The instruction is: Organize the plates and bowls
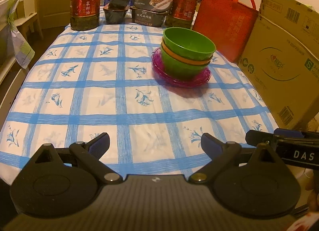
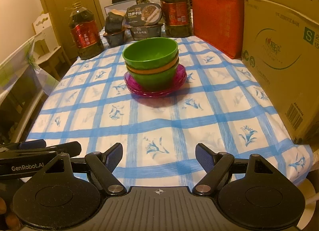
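bowl stack (image 2: 151, 59) on purple plates (image 2: 155, 89) mid-table | far: oil bottles (image 2: 84, 33), meal boxes (image 2: 145, 25) | right: red bag (image 2: 217, 22), carton (image 2: 279, 55) | left gripper (image 1: 155, 145) and right gripper (image 2: 159, 155) both spread, empty, near edge

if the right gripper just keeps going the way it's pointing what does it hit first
Probably the bare checked tablecloth just ahead of the right gripper, since it angles downward with open jaws. The stacked green bowls on purple plates lie farther along; depth is uncertain.

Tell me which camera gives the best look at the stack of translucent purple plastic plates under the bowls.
The right wrist view: the translucent purple plastic plates sit near centre, rims showing on both sides of the nested green plastic bowls. The left wrist view shows them off right.
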Tool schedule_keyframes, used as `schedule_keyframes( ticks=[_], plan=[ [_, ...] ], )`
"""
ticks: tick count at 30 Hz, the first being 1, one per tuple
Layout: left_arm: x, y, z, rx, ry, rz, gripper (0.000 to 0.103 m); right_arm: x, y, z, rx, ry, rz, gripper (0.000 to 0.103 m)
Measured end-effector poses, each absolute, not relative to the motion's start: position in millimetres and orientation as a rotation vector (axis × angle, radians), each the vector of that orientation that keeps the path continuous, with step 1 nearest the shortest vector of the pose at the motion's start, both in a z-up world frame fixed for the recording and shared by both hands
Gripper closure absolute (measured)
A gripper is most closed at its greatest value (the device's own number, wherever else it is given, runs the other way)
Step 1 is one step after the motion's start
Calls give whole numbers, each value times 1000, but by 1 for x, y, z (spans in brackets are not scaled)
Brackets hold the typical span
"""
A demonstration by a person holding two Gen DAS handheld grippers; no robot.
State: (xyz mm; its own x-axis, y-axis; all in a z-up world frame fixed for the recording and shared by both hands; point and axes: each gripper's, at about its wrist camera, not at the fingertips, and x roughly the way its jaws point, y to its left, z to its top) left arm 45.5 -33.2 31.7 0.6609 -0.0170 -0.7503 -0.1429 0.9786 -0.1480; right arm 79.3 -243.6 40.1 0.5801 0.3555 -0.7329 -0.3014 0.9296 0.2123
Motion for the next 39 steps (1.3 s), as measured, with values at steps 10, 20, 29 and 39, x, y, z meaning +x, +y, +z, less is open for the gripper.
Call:
schedule_keyframes(
  ticks=[10,20,29,39],
  plan=[
    [44,-34,32,-192,843,71,6,79,-244,40,67,872,383,23],
    [44,-35,32,-190,840,68,6,78,-243,38,69,873,375,23],
    [43,-36,30,-193,841,67,6,77,-243,37,68,869,368,23],
    [43,-37,30,-195,842,67,6,76,-244,35,71,873,367,23]
  ],
)
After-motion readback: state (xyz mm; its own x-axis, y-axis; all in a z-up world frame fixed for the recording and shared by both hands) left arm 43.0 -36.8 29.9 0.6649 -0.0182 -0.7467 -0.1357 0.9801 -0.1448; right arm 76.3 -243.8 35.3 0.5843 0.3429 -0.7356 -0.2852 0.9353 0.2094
